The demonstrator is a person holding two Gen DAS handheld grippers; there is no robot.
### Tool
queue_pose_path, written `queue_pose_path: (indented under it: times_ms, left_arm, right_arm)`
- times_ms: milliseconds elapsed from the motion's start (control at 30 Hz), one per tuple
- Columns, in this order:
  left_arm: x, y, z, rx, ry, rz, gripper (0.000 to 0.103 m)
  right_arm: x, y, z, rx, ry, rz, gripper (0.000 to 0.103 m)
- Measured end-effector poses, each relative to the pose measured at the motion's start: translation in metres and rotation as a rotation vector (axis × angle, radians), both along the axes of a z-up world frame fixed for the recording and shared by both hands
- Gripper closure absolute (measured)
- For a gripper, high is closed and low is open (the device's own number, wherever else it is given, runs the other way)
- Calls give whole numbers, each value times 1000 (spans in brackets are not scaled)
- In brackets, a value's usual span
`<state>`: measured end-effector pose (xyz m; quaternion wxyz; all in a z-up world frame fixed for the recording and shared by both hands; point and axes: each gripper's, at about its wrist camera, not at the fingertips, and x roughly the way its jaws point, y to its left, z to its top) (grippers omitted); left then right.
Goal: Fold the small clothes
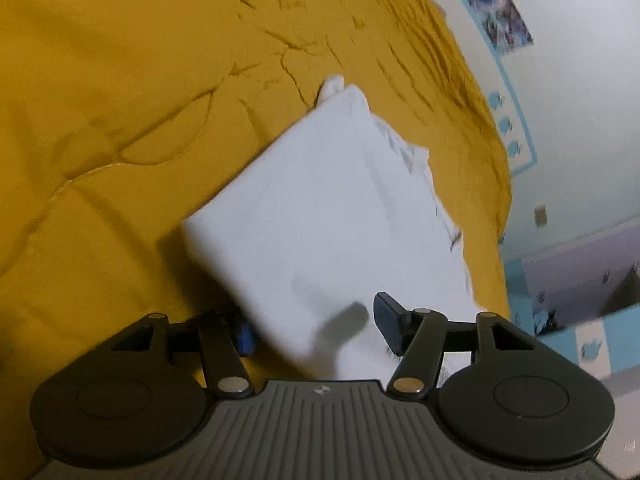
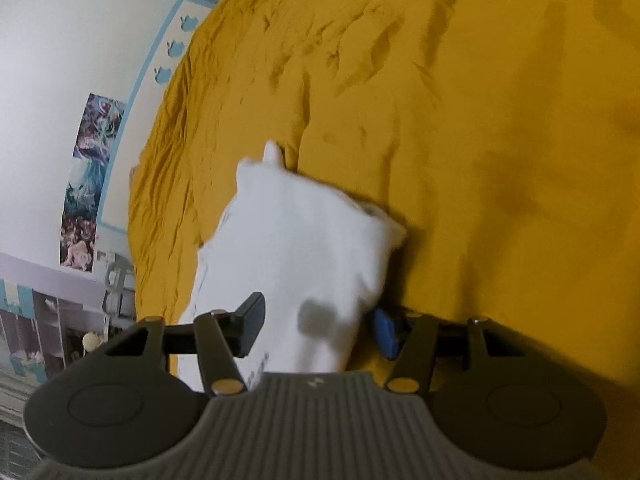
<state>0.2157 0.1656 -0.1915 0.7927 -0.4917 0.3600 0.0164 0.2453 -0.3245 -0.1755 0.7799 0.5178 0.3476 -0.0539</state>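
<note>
Soft white cloth garment [image 1: 328, 216], creased matt mustard bedspread [image 1: 120, 100], matt black plastic left hand-held gripper [image 1: 316, 330], glossy poster [image 2: 88, 184]

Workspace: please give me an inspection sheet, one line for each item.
Surface: yellow bedspread, wrinkled.
Job's things: white garment, folded, lying on the bedspread.
Clutter: nothing seen.
Grippers: left gripper and right gripper both open, garment edge between the jaws, pads not pressing.
Cables: nothing seen.
Surroundings: white wall with a poster; shelves beside the bed.
</note>
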Motion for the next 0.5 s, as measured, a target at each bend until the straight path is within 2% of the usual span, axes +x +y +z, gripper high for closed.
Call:
queue_pose_path:
  times_ms: [33,133,167,200,233,267,300,400,500]
  left_arm:
    - [1,-1,-3,-19,-18,25,34]
    - [8,-4,-7,-67,-71,43,52]
    - [10,-3,-9,-95,-74,53,68]
    - [10,0,-12,-125,-71,65,83]
    - [9,3,-14,-145,-60,77,85]
    - [11,5,-13,-145,-43,78,86]
    - [12,4,-9,-116,-34,66,87]
    - [16,-4,12,-20,-33,34,88]
    - [27,-6,32,-20,-64,-7,89]
  right_arm:
    - [4,4,-1,-5,-8,-2,50]
    - [14,10,-4,-13,-18,0,51]
    - [19,12,-4,-10,-16,6,55]
    - [20,11,-4,-2,-10,7,69]
    - [21,9,-4,12,-6,8,78]
    - [24,7,-4,28,-9,8,82]
    - [30,6,-3,42,-13,11,89]
    - [35,3,7,38,-12,37,92]
    - [32,5,28,16,-53,39,94]
